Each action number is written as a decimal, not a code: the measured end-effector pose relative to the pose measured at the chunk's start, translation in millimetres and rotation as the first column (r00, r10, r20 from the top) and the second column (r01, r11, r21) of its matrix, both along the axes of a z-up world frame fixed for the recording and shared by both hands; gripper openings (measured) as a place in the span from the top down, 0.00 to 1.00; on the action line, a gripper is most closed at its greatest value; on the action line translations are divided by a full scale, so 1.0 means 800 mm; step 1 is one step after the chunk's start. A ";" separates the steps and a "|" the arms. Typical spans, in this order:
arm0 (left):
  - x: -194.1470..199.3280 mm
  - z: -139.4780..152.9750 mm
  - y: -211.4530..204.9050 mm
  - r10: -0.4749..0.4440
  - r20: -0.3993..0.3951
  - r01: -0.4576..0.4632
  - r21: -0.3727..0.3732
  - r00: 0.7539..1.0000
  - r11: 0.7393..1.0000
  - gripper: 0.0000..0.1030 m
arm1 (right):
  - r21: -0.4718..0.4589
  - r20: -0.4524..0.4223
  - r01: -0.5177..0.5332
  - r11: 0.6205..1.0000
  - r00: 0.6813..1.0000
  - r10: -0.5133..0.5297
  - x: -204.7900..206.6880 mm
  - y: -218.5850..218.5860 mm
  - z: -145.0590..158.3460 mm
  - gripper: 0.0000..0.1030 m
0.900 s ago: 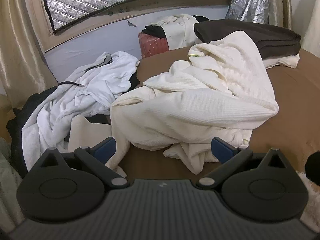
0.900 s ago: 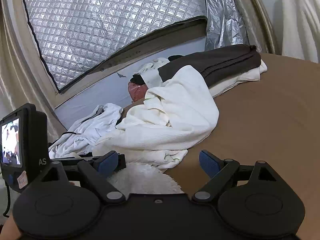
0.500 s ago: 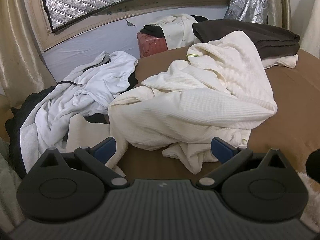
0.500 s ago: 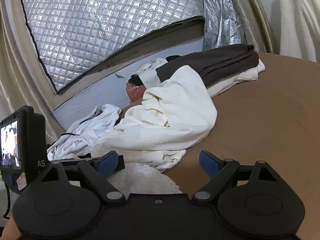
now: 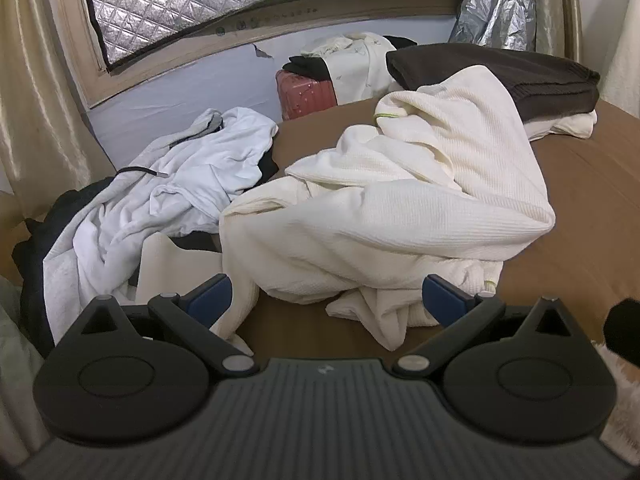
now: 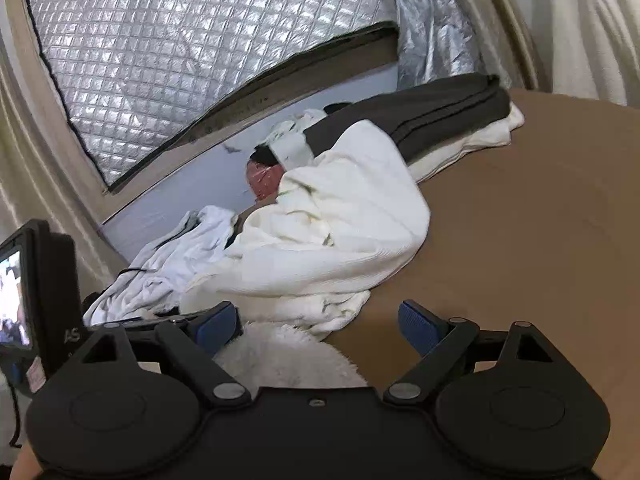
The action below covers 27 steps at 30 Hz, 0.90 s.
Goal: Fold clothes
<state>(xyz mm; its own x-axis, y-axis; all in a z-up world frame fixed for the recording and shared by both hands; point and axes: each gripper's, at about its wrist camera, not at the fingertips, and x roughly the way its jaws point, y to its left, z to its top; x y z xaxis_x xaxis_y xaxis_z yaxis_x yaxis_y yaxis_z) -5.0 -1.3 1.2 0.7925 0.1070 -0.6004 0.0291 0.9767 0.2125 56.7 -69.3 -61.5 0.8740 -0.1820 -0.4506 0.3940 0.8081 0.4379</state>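
I'm reaching: both the left gripper and the right gripper have fingers wide apart, holding nothing. Next I'd judge an edge of the cream top, centre frame, needs pinching.

Around the bed: window, curtain, suitcase, small screen

A quilted silver sunshade covers the window, its lower right corner hanging loose (a crumpled silver flap shows there), above a tan window sill and a pale blue wall with a small tear. A beige curtain hangs at the left. A pink suitcase stands against the wall beyond the brown bedsheet. A small lit screen sits at the left edge of the right wrist view.
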 end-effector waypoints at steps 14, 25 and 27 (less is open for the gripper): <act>0.000 -0.001 0.001 -0.023 -0.004 0.023 -0.007 1.000 1.000 0.00 | 0.062 -0.001 0.020 0.998 1.000 -0.020 -0.003 -0.011 -0.004 0.11; 0.003 -0.003 -0.001 -0.032 -0.011 0.032 -0.003 0.999 0.999 0.00 | 0.053 0.000 0.023 0.998 1.000 -0.023 -0.005 -0.011 -0.001 0.11; 0.003 -0.003 -0.002 -0.033 -0.010 0.033 -0.002 0.999 0.999 0.00 | 0.054 -0.001 0.024 0.998 1.000 -0.024 -0.005 -0.011 -0.001 0.11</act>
<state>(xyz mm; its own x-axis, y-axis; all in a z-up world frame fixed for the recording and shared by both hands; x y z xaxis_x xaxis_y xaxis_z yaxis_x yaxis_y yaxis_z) -2.8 -2.8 -1.0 0.7894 0.0799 -0.6087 0.0637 0.9755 0.2106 52.7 -78.1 -62.4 0.8695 -0.1785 -0.4606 0.4133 0.7734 0.4806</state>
